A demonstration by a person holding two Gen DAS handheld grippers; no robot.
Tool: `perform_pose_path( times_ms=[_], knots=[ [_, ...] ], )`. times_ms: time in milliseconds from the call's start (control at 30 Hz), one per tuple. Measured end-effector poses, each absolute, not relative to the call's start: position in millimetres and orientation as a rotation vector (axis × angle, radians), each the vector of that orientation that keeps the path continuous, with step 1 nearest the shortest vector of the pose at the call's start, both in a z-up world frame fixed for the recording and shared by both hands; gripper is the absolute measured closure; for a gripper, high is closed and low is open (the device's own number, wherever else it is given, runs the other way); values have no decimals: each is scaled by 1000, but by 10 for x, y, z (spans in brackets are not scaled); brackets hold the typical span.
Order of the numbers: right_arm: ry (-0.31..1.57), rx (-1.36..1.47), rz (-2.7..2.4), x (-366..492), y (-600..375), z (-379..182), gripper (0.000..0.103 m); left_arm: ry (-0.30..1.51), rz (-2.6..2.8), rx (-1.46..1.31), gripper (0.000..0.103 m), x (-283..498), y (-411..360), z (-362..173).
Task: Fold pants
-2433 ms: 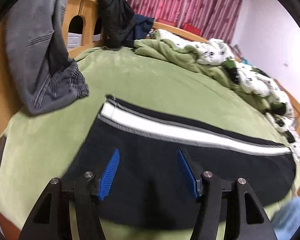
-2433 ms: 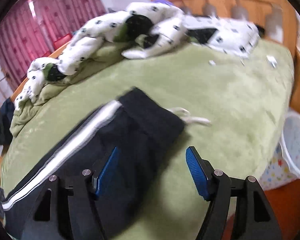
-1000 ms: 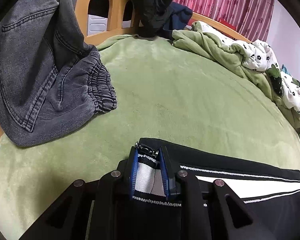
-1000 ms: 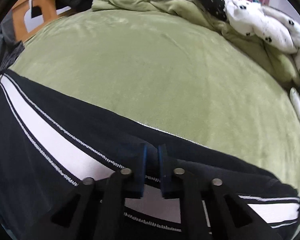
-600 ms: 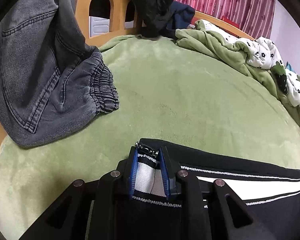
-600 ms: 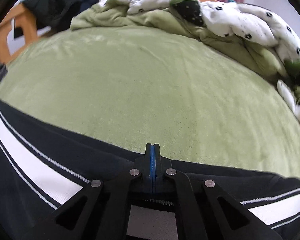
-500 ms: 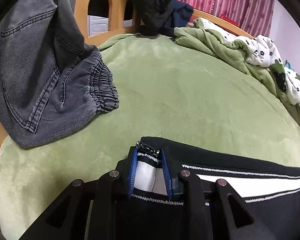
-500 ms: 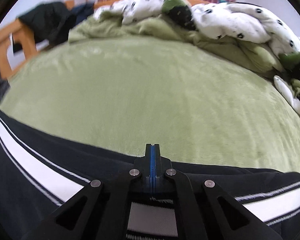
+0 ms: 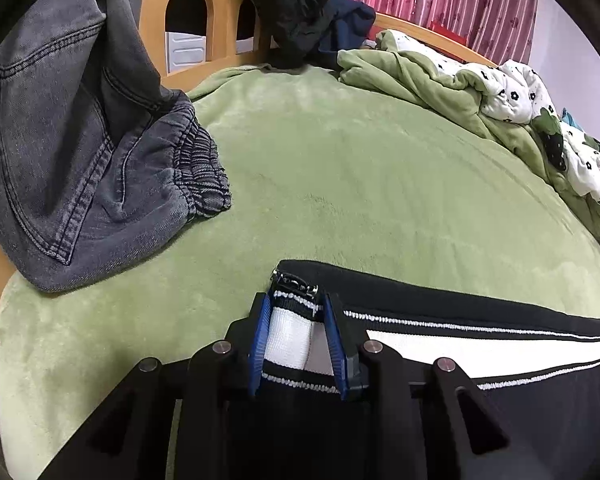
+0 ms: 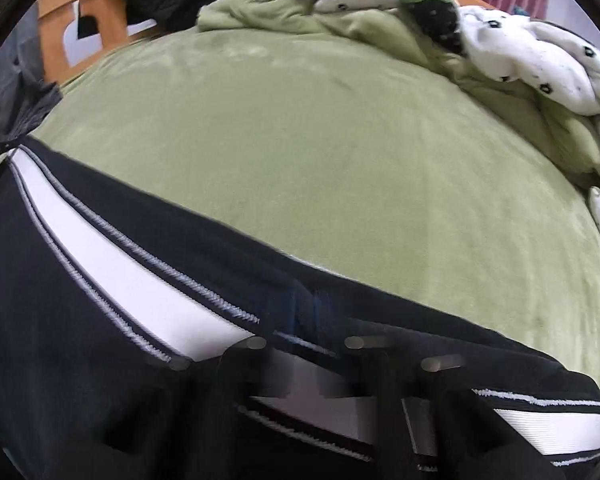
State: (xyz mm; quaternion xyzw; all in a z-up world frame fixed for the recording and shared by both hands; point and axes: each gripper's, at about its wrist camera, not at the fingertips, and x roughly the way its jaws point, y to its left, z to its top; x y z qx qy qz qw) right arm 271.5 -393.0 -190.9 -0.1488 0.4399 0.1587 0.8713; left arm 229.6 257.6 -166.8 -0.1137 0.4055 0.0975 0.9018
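Observation:
Black pants with a white side stripe (image 9: 480,352) lie along the near edge of the green bed. My left gripper (image 9: 294,320) is shut on the striped cuff end of the pants; the cloth bunches between the blue pads. In the right wrist view the same pants (image 10: 112,264) stretch from left to right. My right gripper (image 10: 308,316) is heavily blurred over the striped edge of the pants, so I cannot tell how its jaws stand or whether it holds the cloth.
Grey jeans (image 9: 80,152) hang over the wooden footboard (image 9: 156,12) at the left. Dark clothes (image 9: 300,8) are piled at the far end. A crumpled green and white quilt (image 9: 480,88) runs along the far right; it also shows in the right wrist view (image 10: 440,28).
My left gripper has kept its hold on the cuff and barely moved. My right gripper, shut on the pants edge a moment ago, is now in fast motion and blurred.

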Motion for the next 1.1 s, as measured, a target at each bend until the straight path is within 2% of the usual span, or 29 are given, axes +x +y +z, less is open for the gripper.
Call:
perform_pose_path(
  times_ms=[67, 200, 233, 333, 500, 600, 733, 833, 1000, 1033, 1100],
  knots=[
    [874, -364, 318, 2651, -3859, -1825, 98, 824, 201, -237, 77, 2274, 2569, -1655],
    [787, -248, 323, 2650, -3962, -1592, 98, 803, 220, -257, 77, 2270, 2562, -1656],
    [813, -252, 316, 2710, -3950, -1688, 98, 834, 240, -249, 74, 2314, 2557, -1702],
    [845, -289, 276, 2788, -3892, -1986, 96, 852, 257, -235, 73, 2344, 2531, -1710],
    [796, -221, 223, 2663, -4076, -1777, 79, 816, 231, -187, 68, 2157, 2441, -1516],
    [750, -196, 97, 2476, -4413, -1619, 62, 772, 165, -172, 46, 2049, 2325, -1407],
    [817, -153, -63, 2483, -4812, -1768, 62, 818, 127, -98, 40, 2238, 2061, -1500],
    [821, -113, -72, 2600, -4941, -1876, 61, 908, 241, -71, 40, 2470, 2013, -1764],
    [838, -116, -154, 2607, -4827, -1704, 60, 877, 247, -75, 40, 2310, 1900, -1572],
    [830, -115, -159, 2593, -4795, -1675, 59, 882, 238, -96, 40, 2263, 1904, -1537],
    [813, -106, -165, 2501, -4673, -1566, 48, 890, 213, -143, 40, 2139, 1903, -1435]
  ],
)
